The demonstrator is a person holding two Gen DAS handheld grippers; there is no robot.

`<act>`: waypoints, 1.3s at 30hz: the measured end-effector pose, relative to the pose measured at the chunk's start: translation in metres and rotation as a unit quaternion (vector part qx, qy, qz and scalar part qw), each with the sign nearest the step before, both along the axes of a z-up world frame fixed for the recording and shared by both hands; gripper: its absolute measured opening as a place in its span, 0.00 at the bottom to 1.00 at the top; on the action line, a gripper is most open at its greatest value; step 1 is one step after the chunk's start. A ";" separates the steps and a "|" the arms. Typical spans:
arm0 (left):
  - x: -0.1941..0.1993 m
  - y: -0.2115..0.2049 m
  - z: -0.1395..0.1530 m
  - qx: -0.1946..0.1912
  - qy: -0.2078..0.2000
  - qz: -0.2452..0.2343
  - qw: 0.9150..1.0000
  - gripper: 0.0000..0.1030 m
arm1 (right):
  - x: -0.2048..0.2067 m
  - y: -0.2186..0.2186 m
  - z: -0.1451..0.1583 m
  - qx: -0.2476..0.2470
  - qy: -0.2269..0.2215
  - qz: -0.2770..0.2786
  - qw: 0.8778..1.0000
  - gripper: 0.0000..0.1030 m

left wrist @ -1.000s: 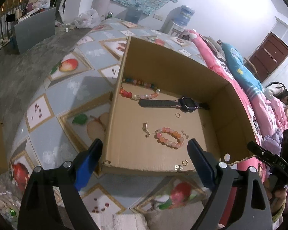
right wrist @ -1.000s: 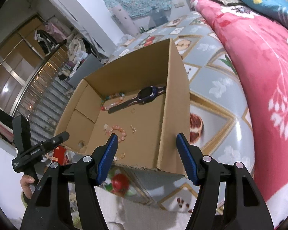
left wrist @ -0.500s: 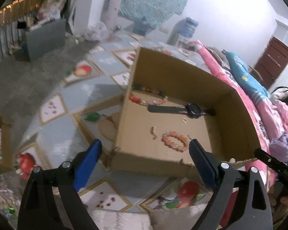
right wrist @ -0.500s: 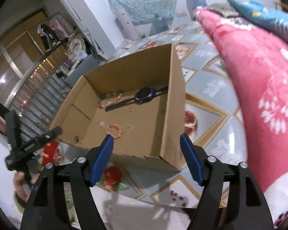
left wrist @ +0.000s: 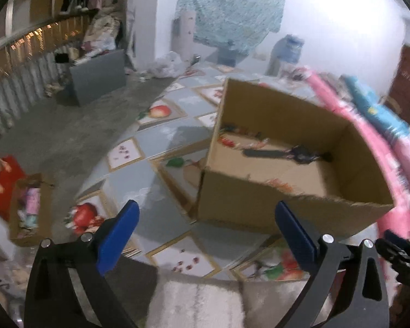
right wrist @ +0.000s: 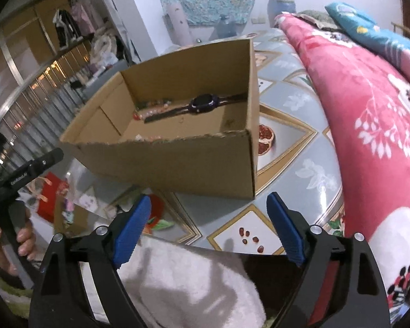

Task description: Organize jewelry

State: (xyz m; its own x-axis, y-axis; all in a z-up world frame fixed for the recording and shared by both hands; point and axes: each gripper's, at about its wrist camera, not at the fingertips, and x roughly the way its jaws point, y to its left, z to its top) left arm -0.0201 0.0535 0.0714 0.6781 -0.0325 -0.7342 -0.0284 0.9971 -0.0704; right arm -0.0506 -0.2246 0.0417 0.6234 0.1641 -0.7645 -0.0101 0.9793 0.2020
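Observation:
An open cardboard box [left wrist: 262,207] stands on a fruit-patterned floor mat [left wrist: 161,180]; it also shows in the right wrist view [right wrist: 177,161]. Inside lie a dark wristwatch [left wrist: 295,154] [right wrist: 202,104], a multicoloured bead bracelet [left wrist: 232,139] [right wrist: 153,109] by the far wall, and a pink bead bracelet [left wrist: 280,184] half hidden behind the near wall. My left gripper [left wrist: 205,218] is open and empty, low in front of the box. My right gripper [right wrist: 209,213] is open and empty, also in front of the box.
A pink floral blanket [right wrist: 369,114] lies along the right of the mat. A white towel [right wrist: 194,281] sits under the grippers. A small carton of clutter [left wrist: 27,207] and a red bag [right wrist: 50,194] stand on the left. A grey board [left wrist: 98,76] leans farther back.
Both grippers have pulled back and dropped lower, away from the box. The near wall now hides most of the box floor and the small gold pieces. Both stay open.

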 end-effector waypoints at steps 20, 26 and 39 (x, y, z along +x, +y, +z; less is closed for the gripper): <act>0.000 -0.037 -0.011 0.048 0.022 -0.035 0.998 0.95 | 0.002 0.026 0.016 -0.053 -0.037 -0.029 0.997 0.92; 0.003 -0.048 -0.016 0.054 0.037 -0.033 0.997 0.95 | 0.009 0.024 0.019 -0.046 -0.036 -0.040 0.997 0.92; 0.007 -0.064 -0.018 0.050 0.053 -0.047 0.996 0.95 | 0.017 0.030 0.013 -0.064 -0.009 -0.046 0.997 0.92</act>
